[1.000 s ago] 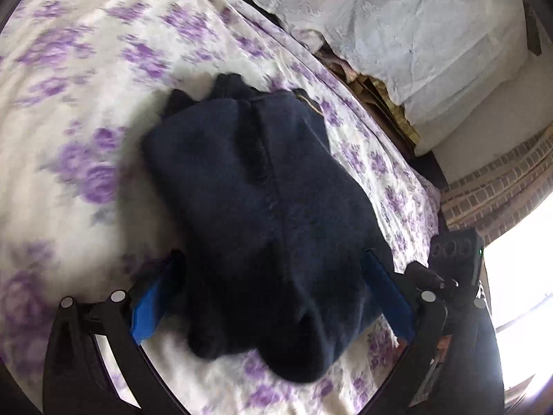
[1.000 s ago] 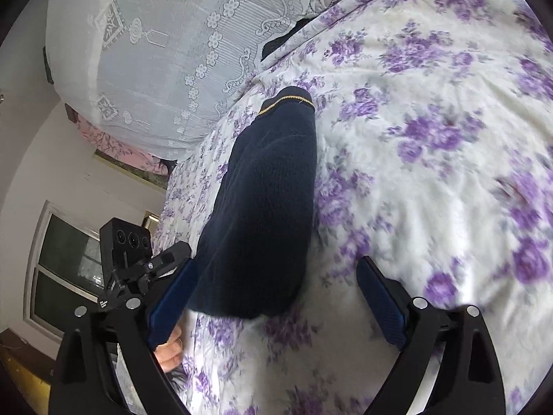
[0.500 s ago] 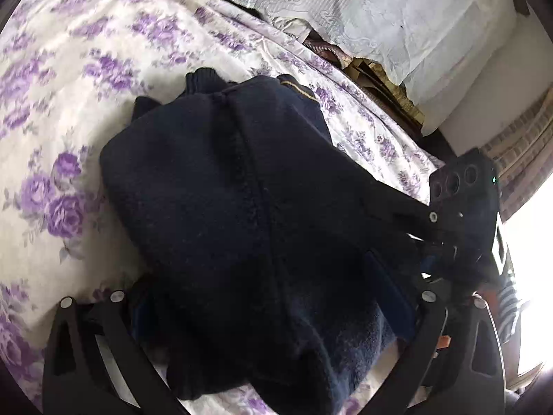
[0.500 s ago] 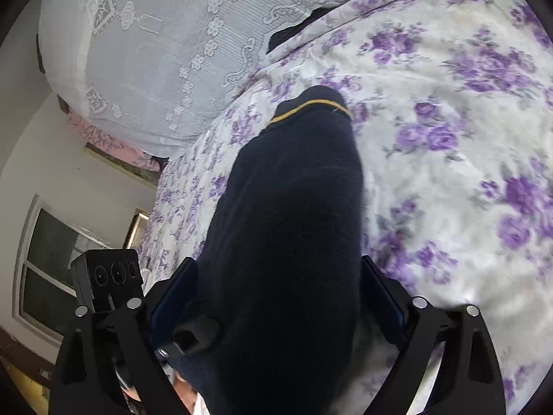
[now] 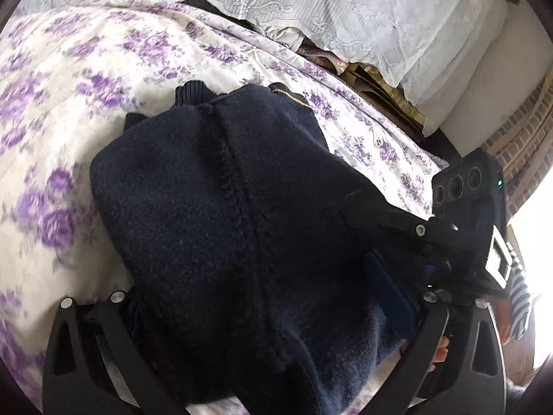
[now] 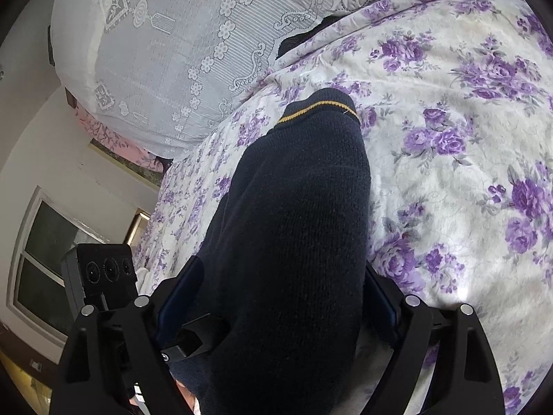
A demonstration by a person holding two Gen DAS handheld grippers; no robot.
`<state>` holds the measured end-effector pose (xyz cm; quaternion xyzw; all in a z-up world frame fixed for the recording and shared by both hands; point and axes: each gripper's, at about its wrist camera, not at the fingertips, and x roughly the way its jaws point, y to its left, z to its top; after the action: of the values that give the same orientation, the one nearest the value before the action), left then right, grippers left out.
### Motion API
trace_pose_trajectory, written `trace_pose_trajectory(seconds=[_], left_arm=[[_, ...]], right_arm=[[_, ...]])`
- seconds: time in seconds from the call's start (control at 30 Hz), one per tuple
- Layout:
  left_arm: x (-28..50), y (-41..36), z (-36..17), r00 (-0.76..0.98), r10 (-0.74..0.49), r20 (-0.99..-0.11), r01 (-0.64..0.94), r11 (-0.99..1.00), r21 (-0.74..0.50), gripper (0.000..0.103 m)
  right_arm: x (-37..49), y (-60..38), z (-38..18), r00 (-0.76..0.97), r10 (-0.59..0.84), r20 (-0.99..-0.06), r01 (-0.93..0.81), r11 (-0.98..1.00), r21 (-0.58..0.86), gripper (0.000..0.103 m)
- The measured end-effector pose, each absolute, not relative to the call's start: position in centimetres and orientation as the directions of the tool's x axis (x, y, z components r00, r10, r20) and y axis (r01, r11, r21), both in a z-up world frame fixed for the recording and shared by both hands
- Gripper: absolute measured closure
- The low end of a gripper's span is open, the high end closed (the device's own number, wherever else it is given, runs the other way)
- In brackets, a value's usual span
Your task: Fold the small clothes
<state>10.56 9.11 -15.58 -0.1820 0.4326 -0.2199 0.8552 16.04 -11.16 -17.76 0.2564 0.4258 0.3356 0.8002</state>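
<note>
Dark navy knitted garment [image 5: 224,214] with a yellow-striped cuff lies bundled on the purple-flowered bed [image 6: 466,131]. My left gripper [image 5: 262,311] and right gripper [image 6: 276,304] straddle its near end, jaws spread. Soft, thick, floppy: I would pinch the outer edges.

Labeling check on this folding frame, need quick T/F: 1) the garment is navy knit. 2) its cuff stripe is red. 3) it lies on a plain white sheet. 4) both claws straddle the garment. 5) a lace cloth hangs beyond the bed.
1) The sweater is navy knit: true.
2) The cuff stripe is red: false, it is yellow.
3) It lies on a plain white sheet: false, the bedsheet has purple flowers.
4) Left claw and right claw both straddle the sweater: true.
5) A lace cloth hangs beyond the bed: true.
</note>
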Motion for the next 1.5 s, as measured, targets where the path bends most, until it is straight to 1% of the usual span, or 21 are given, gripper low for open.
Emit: trace_pose_trajectory(seconds=[0.1,0.23,0.73,0.87,0.97,1.2,1.5], left_arm=[[11.6,9.5,-15.9,0.512,-0.558,-0.653,0.222,0.820,-0.527,0.004],[11.1,8.9,-15.7,0.526,-0.526,-0.669,0.226,0.844,-0.486,0.004],[9.8,7.8,-14.7,0.599,-0.450,-0.662,0.258,0.891,-0.372,0.008],[9.5,7.6,-14.4,0.617,-0.434,-0.657,0.266,0.900,-0.345,0.011],[9.0,7.1,-14.0,0.638,-0.410,-0.652,0.278,0.912,-0.302,0.013],[8.2,6.6,-13.3,0.671,-0.385,-0.634,0.300,0.923,-0.242,0.018],[6.8,5.9,-12.4,0.710,-0.353,-0.610,0.316,0.933,-0.173,0.021]], right_arm=[[16.0,-10.8,-17.7,0.418,0.747,-0.516,-0.334,0.655,0.678,0.016],[16.0,-10.8,-17.8,0.422,0.742,-0.520,-0.346,0.663,0.664,0.018],[15.6,-11.3,-17.9,0.441,0.739,-0.510,-0.348,0.664,0.662,0.024],[15.6,-11.4,-18.0,0.442,0.739,-0.508,-0.347,0.663,0.663,0.025],[15.4,-11.7,-18.0,0.447,0.741,-0.500,-0.347,0.660,0.667,0.027],[14.8,-12.1,-17.9,0.462,0.745,-0.481,-0.353,0.652,0.671,0.031],[13.5,-12.2,-17.0,0.486,0.740,-0.465,-0.381,0.658,0.649,0.033]])
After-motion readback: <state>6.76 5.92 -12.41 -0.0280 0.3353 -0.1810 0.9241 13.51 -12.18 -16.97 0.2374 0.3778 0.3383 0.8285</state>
